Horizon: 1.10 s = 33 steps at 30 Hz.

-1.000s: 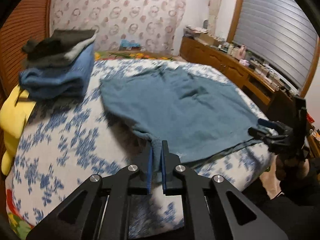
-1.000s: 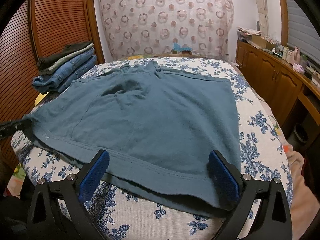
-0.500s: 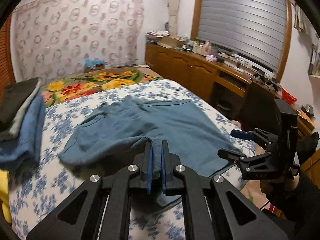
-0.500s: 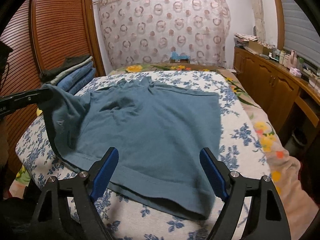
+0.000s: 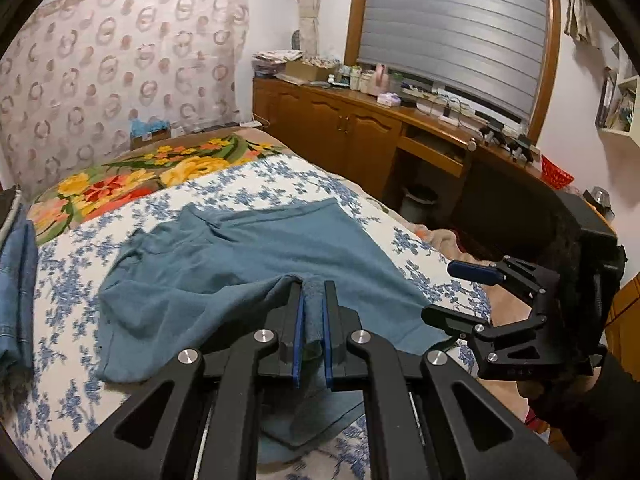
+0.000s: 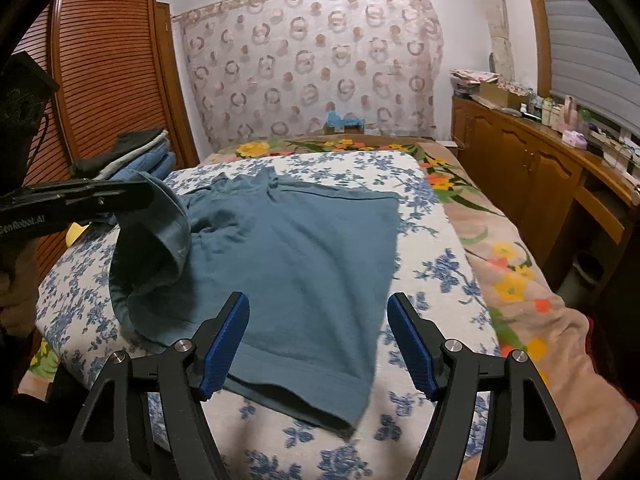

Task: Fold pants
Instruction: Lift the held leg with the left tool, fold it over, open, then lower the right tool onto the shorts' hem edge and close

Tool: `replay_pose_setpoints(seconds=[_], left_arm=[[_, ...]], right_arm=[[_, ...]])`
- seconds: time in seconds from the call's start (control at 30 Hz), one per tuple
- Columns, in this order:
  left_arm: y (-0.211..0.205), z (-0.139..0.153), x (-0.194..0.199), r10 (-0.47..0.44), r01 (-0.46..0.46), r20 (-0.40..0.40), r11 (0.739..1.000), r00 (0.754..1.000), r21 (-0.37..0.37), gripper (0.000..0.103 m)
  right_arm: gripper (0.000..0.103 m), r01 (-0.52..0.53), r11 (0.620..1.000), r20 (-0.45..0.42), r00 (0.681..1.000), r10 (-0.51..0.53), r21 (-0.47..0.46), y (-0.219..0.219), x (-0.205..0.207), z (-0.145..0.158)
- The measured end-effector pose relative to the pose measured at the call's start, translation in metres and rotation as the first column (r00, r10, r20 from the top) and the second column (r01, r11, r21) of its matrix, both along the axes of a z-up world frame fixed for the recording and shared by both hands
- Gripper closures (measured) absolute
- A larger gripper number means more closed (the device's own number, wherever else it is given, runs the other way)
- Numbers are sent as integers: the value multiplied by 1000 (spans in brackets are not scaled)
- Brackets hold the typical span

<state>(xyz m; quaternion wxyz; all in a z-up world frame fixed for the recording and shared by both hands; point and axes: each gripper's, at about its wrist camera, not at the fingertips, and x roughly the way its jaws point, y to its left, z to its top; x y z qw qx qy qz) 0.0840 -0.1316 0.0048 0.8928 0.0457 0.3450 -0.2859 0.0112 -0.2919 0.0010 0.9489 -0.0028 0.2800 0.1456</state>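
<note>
The pants point(image 6: 296, 264), blue-grey, lie spread on the bed point(image 6: 436, 280) in the middle of both frames, but their left corner is no longer flat: a second ago it lay at the bed's edge, and now it is lifted and carried over the rest of the cloth, curling into an open loop at left in the right wrist view. The left hand-held gripper point(image 5: 311, 316) is clamped on that corner, a ridge of fabric pinched between its blue pads. The right hand-held gripper point(image 6: 318, 344) stands open over the near hem, its jaws having just been closing from a wider spread, with cloth below and between them but not touching the pads point(image 6: 226, 340). In the left wrist view the pile of folded clothes point(image 5: 16, 288) has slid to the left edge and is mostly cut off. The near hem vanishes under the left hand-held gripper's frame there. Whether the right pads brush the hem cannot be told from its side view at lower right. The person shows only as a dark sleeve point(image 5: 592, 408).
</note>
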Motion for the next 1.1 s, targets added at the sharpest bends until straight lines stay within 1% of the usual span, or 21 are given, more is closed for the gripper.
replay_pose_setpoints(seconds=[0.07,0.13,0.17,0.2,0.23,0.27,0.3,0.33,0.37,0.53,0.73,0.87,1.07,1.1], left_arm=[[-4,-7,2,4,-4,-14,1000,1000,9,94],[-5,-11,3,13,-12,-20,1000,1000,22,89],[-5,-11,3,15,-14,-20,1000,1000,26,81],[-5,-12,3,22,-21,-18,999,1000,30,66],[-4,-12,3,29,-29,-16,999,999,31,57],[-1,-12,2,38,-38,-7,999,999,23,45],[0,-11,2,43,-43,-4,999,999,23,29],[1,-11,2,49,-49,0,998,999,25,22],[3,-11,1,56,-56,6,998,998,20,20],[17,-17,1,90,-89,-13,996,996,32,20],[47,-41,-3,136,-133,-63,990,989,51,20],[66,-53,-10,166,-163,-84,986,982,43,20],[89,-60,-21,227,-225,-68,974,971,42,20],[91,-60,-22,235,-233,-62,972,970,43,24]], right_arm=[[29,11,1000,-4,1000,-11,1,-1,0,-3],[29,20,1000,-8,1000,-20,3,0,0,-5],[29,24,1000,-10,1000,-24,4,-1,1,-6],[29,26,1000,-13,1000,-26,6,-1,2,-6],[29,29,1000,-16,999,-29,7,-1,2,-6],[29,31,999,-17,999,-31,9,0,2,-7],[29,32,999,-19,999,-32,10,2,2,-7],[29,31,999,-19,999,-31,11,3,3,-7],[29,31,999,-19,999,-30,11,3,4,-6],[29,21,1000,-17,1000,-21,9,7,4,-3],[29,-6,1000,-17,1000,6,9,5,8,-4],[35,-33,999,-21,999,34,10,10,18,-5],[45,-82,997,-31,996,82,12,23,33,-6],[46,-90,996,-34,995,91,13,25,36,-6]])
